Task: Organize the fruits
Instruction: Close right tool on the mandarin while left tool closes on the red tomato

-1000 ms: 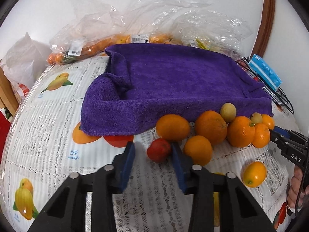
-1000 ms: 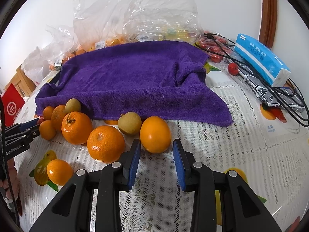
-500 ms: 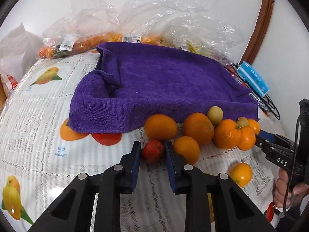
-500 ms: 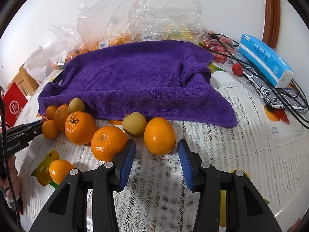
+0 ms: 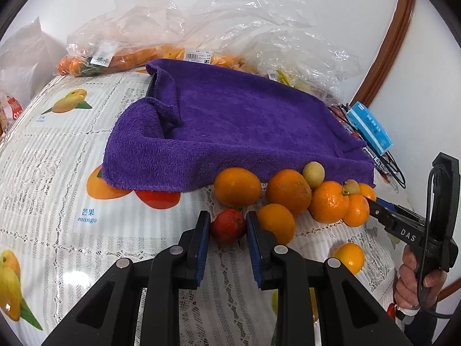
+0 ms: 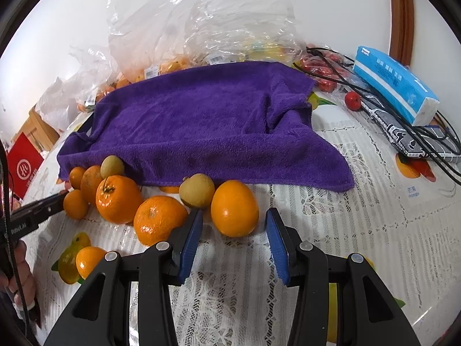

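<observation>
In the left wrist view, the left gripper (image 5: 227, 226) clamps its blue fingers (image 5: 202, 239) on a small red fruit (image 5: 228, 226) resting on the fruit-print desk (image 5: 57, 173), just in front of a purple towel (image 5: 230, 124) and beside a cluster of oranges (image 5: 288, 190). In the right wrist view, the right gripper (image 6: 234, 238) has just been narrowing its fingers, which stand apart around the near side of a large orange (image 6: 234, 212) without pressing on it.

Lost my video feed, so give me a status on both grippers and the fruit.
Left gripper shut on the small red fruit. Right gripper open, jaws either side of an orange, not gripping. Purple towel bare; other oranges crowd close.
</observation>
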`<state>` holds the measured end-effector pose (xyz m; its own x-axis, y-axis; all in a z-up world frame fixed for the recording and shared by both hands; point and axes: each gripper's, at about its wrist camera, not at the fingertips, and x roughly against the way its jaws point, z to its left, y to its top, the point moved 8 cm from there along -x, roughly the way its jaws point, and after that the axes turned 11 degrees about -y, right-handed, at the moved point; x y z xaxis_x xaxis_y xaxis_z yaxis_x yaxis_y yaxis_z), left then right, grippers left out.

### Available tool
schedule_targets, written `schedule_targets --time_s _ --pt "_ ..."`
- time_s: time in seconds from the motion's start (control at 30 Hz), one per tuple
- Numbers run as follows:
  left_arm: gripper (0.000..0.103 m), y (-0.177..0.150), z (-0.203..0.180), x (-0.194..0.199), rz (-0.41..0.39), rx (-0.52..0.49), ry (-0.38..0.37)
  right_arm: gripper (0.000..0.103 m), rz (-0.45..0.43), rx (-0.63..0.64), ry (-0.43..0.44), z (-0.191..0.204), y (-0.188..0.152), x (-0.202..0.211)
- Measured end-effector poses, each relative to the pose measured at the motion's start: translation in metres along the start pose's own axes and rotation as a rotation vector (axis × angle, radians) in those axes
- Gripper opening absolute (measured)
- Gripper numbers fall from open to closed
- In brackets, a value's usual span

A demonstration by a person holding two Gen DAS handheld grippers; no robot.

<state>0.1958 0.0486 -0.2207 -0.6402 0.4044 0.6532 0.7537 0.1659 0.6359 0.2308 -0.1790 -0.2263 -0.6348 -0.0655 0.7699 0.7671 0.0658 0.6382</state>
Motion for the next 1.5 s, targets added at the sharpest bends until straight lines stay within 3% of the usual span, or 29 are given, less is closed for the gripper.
schedule_targets --time_s 0.07,0.4,0.57,0.8,0.87,1.03,1.13,1.3,1.5 --pt "0.024 0.000 0.000 0.000 -0.001 0.002 0.000 0.033 0.000 -0.017 -0.011 -0.003 0.000 0.000" --pt "0.024 0.000 -0.002 0.017 -0.023 -0.013 0.035 0.033 -0.016 -0.066 -0.016 -0.015 -0.004 0.008" --pt "0.024 0.014 -0.010 0.042 -0.083 -0.043 0.028 0.033 -0.009 -0.087 -0.001 -0.016 -0.005 0.018" --pt "0.024 0.036 -0.016 0.052 -0.098 -0.046 0.052 0.032 -0.074 -0.074 0.004 -0.004 0.013 0.048" --pt "0.024 0.042 -0.017 0.055 -0.113 -0.034 0.047 0.015 -0.101 -0.064 0.006 0.000 0.021 0.059" --pt "0.024 0.052 -0.020 0.055 -0.132 -0.025 0.029 0.015 -0.137 -0.050 0.037 0.014 0.041 0.069" --pt "0.024 0.051 -0.018 0.051 -0.120 -0.023 0.034 0.015 -0.117 -0.001 0.004 0.023 0.037 0.057" --pt "0.024 0.043 -0.009 0.047 -0.100 -0.003 0.040 0.015 -0.004 -0.028 0.034 0.019 0.001 0.031" --pt "0.024 0.038 -0.012 0.048 -0.097 -0.003 0.030 0.019 0.009 -0.067 0.045 0.008 -0.017 0.031"
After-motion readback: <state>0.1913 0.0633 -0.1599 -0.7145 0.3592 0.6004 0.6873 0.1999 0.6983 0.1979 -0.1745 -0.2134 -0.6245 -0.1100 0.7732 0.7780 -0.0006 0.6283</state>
